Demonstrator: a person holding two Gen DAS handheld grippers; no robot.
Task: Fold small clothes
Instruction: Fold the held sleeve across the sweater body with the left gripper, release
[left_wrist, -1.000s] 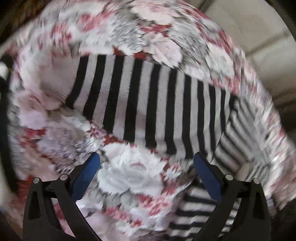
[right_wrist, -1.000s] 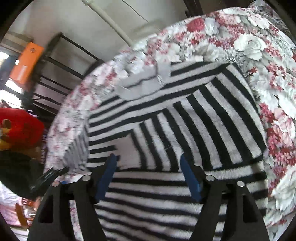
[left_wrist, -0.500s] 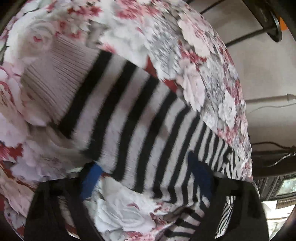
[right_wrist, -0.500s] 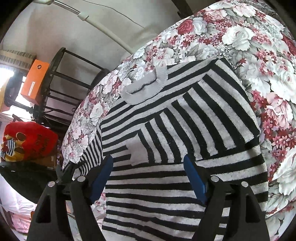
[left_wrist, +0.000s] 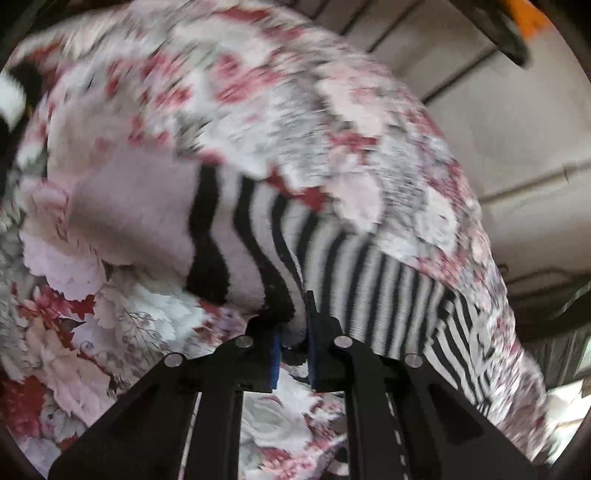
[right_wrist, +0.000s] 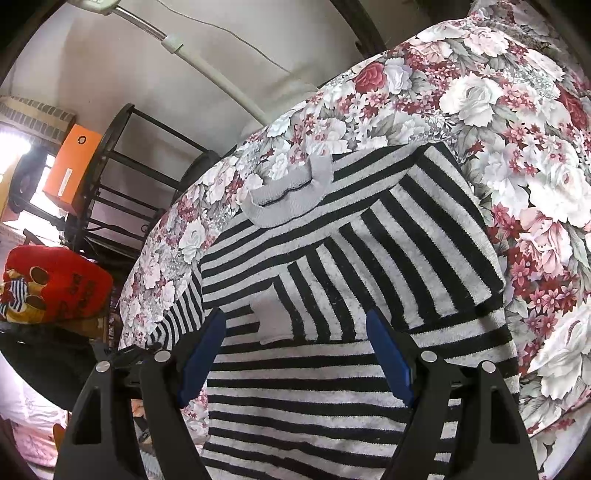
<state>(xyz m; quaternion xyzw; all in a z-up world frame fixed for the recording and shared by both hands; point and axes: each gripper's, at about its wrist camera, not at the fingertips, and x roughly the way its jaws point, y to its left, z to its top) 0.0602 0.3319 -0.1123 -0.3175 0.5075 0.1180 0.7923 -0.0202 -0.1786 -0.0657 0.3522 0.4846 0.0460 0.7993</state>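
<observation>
A big flowery cloth (right_wrist: 517, 155) covers the whole surface. A black and white striped sweater (right_wrist: 369, 258) lies flat on it, in the middle of the frame.

The left gripper (left_wrist: 293, 354) has its blue pads pinched together on a fold of the striped sweater's sleeve (left_wrist: 258, 258), near the plain pale cuff (left_wrist: 136, 206). The sleeve (black and white bands, wavy where the fabric bunches) stretches away toward the right edge of the floral bedspread (left_wrist: 258, 110) it lies on. Much of the cloth is blurred. A pale wall (left_wrist: 517, 129) shows beyond.
</observation>
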